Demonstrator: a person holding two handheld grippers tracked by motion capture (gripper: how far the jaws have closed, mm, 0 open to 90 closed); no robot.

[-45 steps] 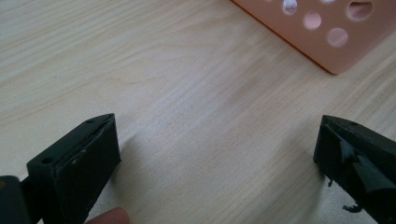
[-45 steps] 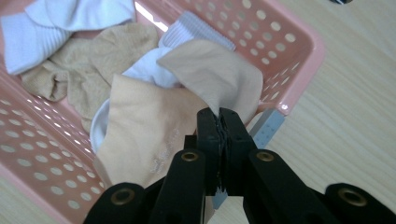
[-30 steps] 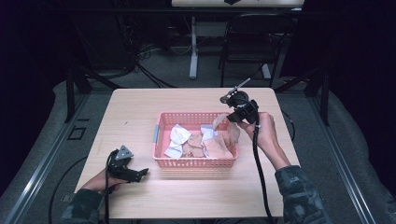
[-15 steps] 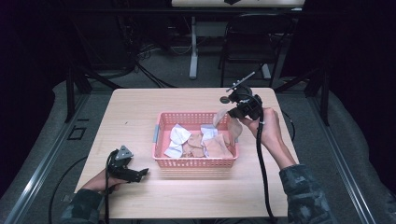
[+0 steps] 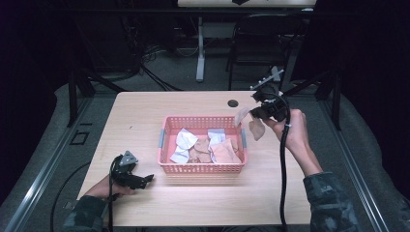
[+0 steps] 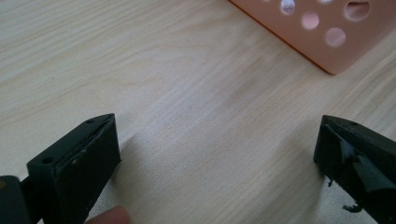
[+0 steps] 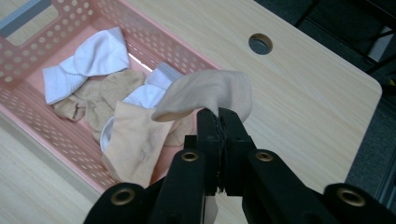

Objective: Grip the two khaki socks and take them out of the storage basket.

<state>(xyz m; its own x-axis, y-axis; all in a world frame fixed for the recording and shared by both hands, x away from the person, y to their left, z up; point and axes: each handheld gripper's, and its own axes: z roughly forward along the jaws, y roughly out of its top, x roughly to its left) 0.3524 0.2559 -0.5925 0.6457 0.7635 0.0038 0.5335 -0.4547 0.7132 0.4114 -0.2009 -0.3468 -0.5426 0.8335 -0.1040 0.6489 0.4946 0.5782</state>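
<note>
A pink perforated basket (image 5: 202, 168) (image 7: 28, 123) sits mid-table with white and tan socks (image 5: 205, 147) (image 7: 93, 98) inside. My right gripper (image 5: 255, 114) (image 7: 219, 119) hangs in the air over the basket's right end, shut on a beige sock (image 7: 210, 93) (image 5: 256, 128) that droops from its jaws. My left gripper (image 5: 145, 180) (image 6: 217, 149) rests on the table at the front left, a short way from the basket's corner (image 6: 327, 37). It stands open, jaws wide apart, with bare wood between them.
The light wooden table (image 5: 145, 121) has a round cable hole (image 5: 233, 103) (image 7: 260, 44) behind the basket. Black cables trail from both grippers. A chair (image 5: 263, 43) and table legs stand on the floor beyond the far edge.
My right gripper has risen and drifted away from the basket with the beige sock, which now hangs clear of the pile. The left gripper has kept still.
</note>
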